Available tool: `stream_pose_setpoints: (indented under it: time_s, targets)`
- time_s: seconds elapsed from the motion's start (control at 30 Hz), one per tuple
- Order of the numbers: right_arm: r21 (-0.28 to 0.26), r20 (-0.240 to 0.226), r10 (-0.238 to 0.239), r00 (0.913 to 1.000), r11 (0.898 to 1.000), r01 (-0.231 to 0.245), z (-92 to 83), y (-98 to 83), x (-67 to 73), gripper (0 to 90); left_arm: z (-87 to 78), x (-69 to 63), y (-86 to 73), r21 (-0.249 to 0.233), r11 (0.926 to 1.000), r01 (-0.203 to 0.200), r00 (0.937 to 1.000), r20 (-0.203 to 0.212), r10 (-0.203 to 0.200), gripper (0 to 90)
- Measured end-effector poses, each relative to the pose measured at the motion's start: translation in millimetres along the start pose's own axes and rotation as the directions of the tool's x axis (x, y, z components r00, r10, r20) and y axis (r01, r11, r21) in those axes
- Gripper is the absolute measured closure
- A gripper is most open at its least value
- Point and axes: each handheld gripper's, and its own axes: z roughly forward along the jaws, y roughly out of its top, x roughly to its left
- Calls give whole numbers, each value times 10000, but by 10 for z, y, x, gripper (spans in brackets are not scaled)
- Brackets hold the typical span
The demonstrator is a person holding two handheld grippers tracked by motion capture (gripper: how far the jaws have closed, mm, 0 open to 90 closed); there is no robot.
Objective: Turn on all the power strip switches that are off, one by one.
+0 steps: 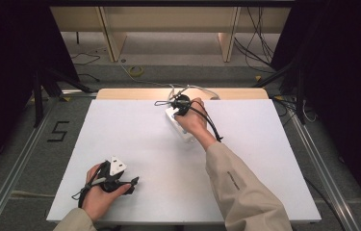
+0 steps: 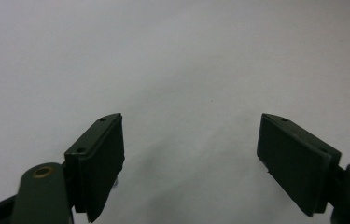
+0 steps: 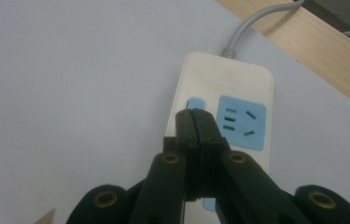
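The white table [image 1: 135, 144] carries a power strip [image 3: 238, 93] near its far edge, its grey cord [image 3: 252, 21] running off over the wooden strip [image 3: 312, 51] behind. The right gripper [image 3: 196, 114] is pressed closed with nothing between its jaws, its tips set on the small blue switch [image 3: 195, 102] just beside the blue socket [image 3: 241, 122]. The step in hand looks like pushing that switch; next would be a firm downward press, then lifting clear. The left gripper [image 2: 191, 154] rests wide open and empty near the table's front, well apart from the strip
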Motion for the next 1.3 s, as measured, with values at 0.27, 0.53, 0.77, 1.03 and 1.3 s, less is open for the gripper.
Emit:
stream_pose_setpoints:
  time_s: [0.27,0.53,0.77,1.03,1.3]
  targets:
    - [1,15,-3,10000,10000,3,36,40,-5,900,1,0,-1,-16,10000,-1,10000,9,1,230]
    - [-23,42,50,10000,10000,-50,89,61,-8,900,-5,-3,-1,23,10000,-21,10000,15,21,230]
    - [-34,17,173,9998,9998,-173,152,54,-19,900,-4,-12,0,25,10000,-74,10000,40,74,230]
    - [-61,61,295,9995,9995,-295,202,64,-24,900,-1,-12,-3,20,9999,-99,9999,51,99,230]
    - [-55,111,327,9994,9995,-327,251,65,-29,900,-1,-13,-4,30,10000,-94,9999,56,94,230]
